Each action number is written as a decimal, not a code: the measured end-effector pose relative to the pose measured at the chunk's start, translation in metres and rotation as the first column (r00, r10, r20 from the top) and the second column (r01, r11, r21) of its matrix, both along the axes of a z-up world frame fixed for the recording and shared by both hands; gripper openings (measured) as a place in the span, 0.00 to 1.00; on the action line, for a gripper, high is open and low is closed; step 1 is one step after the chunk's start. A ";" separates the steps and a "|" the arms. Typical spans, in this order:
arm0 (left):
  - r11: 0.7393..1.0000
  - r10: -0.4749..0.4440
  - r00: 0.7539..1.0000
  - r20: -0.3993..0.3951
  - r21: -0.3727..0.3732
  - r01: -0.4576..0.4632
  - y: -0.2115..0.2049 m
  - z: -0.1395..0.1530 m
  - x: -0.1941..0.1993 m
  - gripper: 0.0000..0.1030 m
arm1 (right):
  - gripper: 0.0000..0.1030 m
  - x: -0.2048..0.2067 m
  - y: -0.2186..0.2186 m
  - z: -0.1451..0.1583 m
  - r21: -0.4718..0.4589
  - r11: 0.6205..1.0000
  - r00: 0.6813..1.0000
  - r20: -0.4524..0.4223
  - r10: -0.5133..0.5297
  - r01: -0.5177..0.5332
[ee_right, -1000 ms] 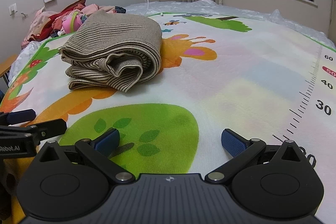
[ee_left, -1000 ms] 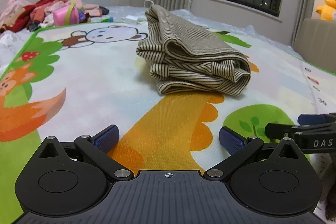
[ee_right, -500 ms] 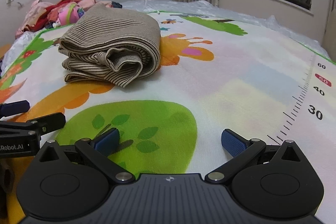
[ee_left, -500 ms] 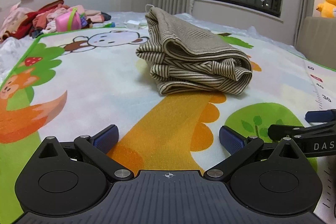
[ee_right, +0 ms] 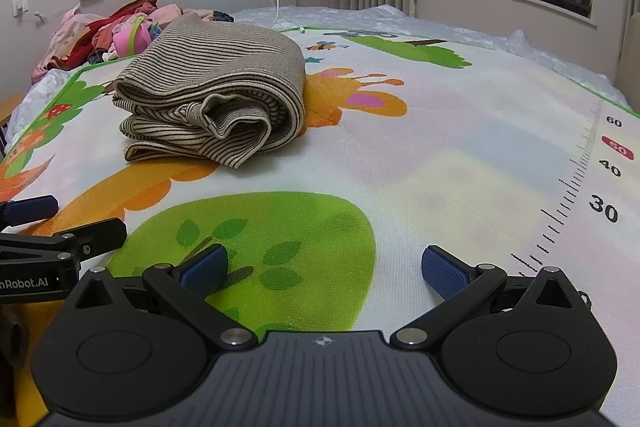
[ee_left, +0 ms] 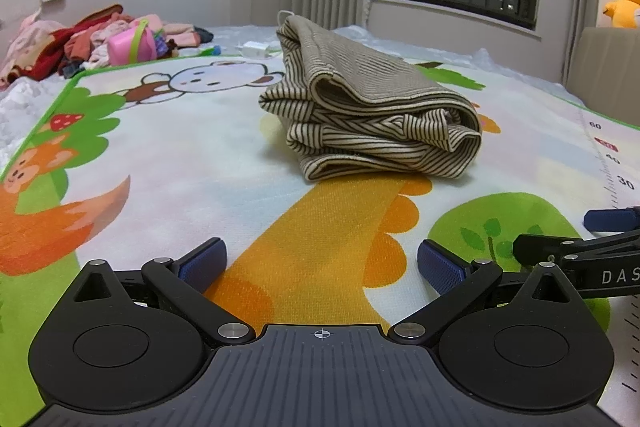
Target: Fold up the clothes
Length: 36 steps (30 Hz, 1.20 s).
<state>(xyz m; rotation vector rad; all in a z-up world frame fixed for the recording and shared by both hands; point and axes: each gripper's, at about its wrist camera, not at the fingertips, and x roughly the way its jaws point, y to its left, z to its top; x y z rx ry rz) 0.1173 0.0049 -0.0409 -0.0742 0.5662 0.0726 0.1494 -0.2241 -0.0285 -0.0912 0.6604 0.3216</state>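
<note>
Folded garment point(ee_left: 372, 115) — mat point(ee_left: 168, 163) around.

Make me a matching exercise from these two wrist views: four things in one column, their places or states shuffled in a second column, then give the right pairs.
1. striped garment
2. clothes pile
3. yellow plush toy
4. left gripper

A. open, holding nothing
B. folded on the play mat
C. on a ledge beside the window
D. heaped past the mat's far corner

Pairs: 1-B, 2-D, 3-C, 4-A

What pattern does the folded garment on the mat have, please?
Beige with thin dark stripes, clearest in the left wrist view: folded garment.
</note>
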 end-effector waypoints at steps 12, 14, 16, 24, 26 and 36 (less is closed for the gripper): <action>1.000 -0.005 1.000 0.012 -0.012 0.005 0.003 0.000 -0.002 1.00 | 1.00 0.000 0.000 0.000 0.001 1.000 1.000 0.000 0.000 0.000; 1.000 -0.006 1.000 0.008 -0.012 0.006 0.003 0.000 -0.001 1.00 | 1.00 0.000 0.000 0.000 0.001 1.000 1.000 0.000 0.000 0.000; 1.000 -0.007 1.000 0.001 -0.010 0.007 0.002 0.000 0.000 1.00 | 1.00 0.000 0.000 0.000 0.001 1.000 1.000 0.000 0.000 0.000; 1.000 -0.003 1.000 -0.003 -0.006 0.003 0.001 0.000 -0.001 1.00 | 1.00 0.000 0.000 0.000 0.000 1.000 1.000 0.000 0.000 0.000; 1.000 -0.003 1.000 -0.002 -0.006 0.003 0.001 0.000 -0.001 1.00 | 1.00 0.000 0.000 0.000 0.000 1.000 1.000 0.000 0.000 0.000; 1.000 -0.005 1.000 0.003 -0.017 0.005 0.003 0.000 -0.001 1.00 | 1.00 0.000 0.000 0.000 0.000 1.000 1.000 0.000 0.000 0.000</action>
